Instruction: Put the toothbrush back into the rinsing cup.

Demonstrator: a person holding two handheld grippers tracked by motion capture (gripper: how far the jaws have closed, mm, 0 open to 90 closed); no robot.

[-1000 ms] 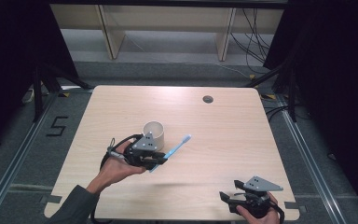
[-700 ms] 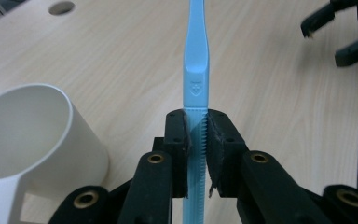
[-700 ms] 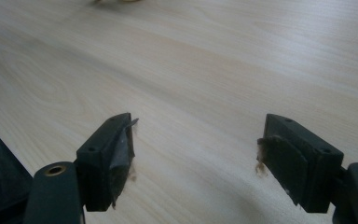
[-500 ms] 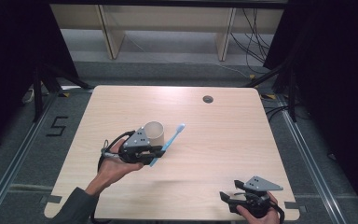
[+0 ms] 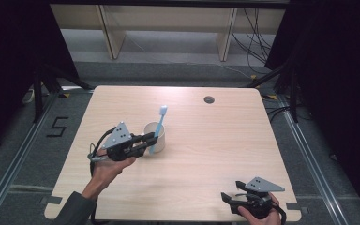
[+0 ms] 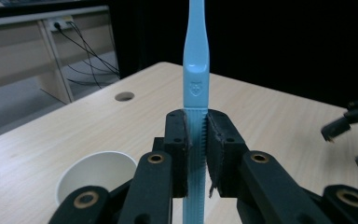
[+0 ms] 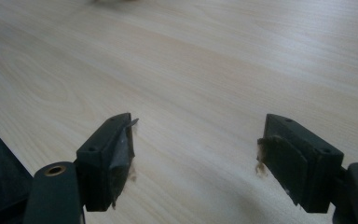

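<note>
High view: left tool (image 5: 146, 140) clamping a blue toothbrush (image 5: 158, 127) upright beside the paper cup (image 5: 154, 137) toward the bench's (image 5: 206, 140) left edge, right tool (image 5: 232, 199) resting apart near its front right corner.

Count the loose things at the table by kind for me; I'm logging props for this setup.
Toothbrush, light blue, clamped in the left gripper: 1
Paper cup, white, standing on the table: 1
Total: 2
</note>
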